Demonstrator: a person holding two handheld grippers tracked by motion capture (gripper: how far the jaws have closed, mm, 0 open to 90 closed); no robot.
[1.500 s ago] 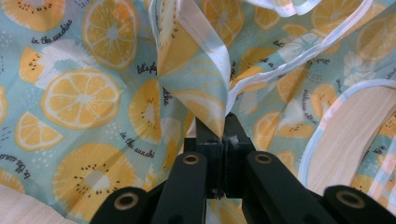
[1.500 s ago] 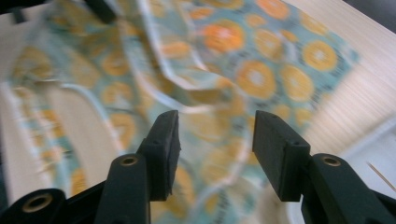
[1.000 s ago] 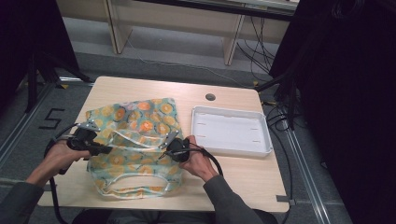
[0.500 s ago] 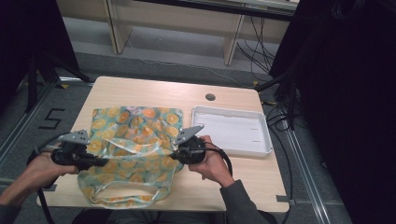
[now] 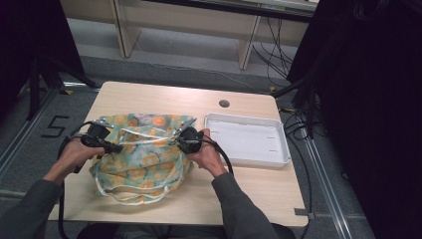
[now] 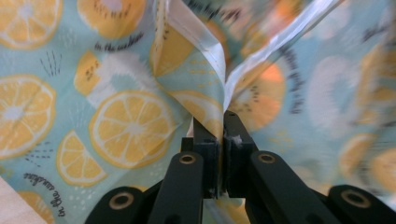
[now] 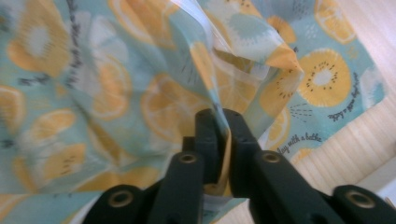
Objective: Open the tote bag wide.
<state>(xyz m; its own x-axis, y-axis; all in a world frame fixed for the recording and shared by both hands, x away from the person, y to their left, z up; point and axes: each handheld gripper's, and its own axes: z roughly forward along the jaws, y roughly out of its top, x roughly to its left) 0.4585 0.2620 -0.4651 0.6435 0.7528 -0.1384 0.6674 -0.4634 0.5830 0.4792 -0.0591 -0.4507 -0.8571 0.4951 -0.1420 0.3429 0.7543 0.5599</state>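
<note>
Nearest the person, the cloth bag (image 5: 142,159) with its lemon and kiwi print lies rumpled on the near left part of the wooden table (image 5: 164,97), its white handles (image 5: 134,191) trailing toward the front edge. Left gripper (image 5: 117,148) has its jaws pinched tight on a fold of the bag's fabric. Right gripper (image 5: 180,141) is clamped on the bag's opposite side, its jaws just eased a touch, cloth caught between them. Farther right, clear of the bag, sits the white tray (image 5: 281,149)
</note>
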